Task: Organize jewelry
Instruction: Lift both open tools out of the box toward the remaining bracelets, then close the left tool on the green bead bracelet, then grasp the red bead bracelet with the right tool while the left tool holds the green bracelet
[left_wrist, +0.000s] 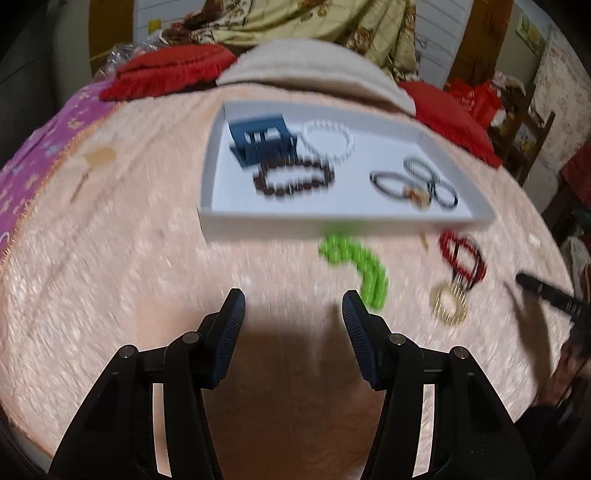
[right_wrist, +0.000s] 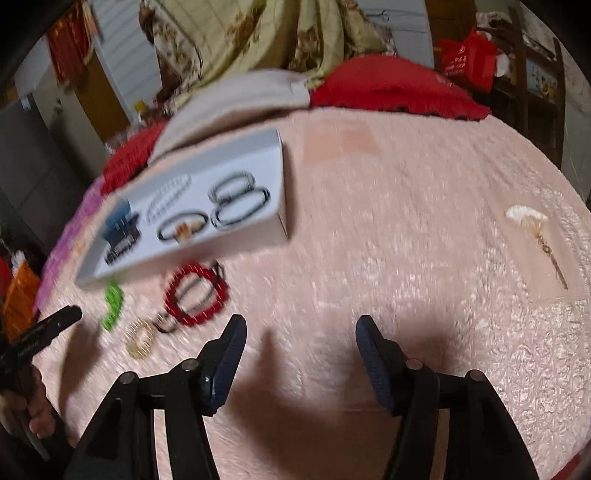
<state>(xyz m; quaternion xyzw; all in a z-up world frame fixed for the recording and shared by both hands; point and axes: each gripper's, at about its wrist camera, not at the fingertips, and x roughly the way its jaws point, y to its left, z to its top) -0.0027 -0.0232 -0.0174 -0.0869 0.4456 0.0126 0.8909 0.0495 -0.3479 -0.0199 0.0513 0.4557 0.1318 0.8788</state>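
We see the white tray (left_wrist: 221, 206) lying on the pink bedspread (left_wrist: 110, 277), its long side running left to right in the left wrist view. Inside it sit a blue hair claw (left_wrist: 260, 142), a white bead bracelet (left_wrist: 327, 140), a dark bead bracelet (left_wrist: 293, 179) and black bangles (left_wrist: 413, 181). Just in front of the tray, on the bedspread, lie a green bead bracelet (left_wrist: 354, 266), a red bracelet (left_wrist: 463, 258) and a gold spiky ring (left_wrist: 448, 304). Our left gripper (left_wrist: 293, 306) and right gripper (right_wrist: 301, 332) both hover with fingers spread, nothing between them.
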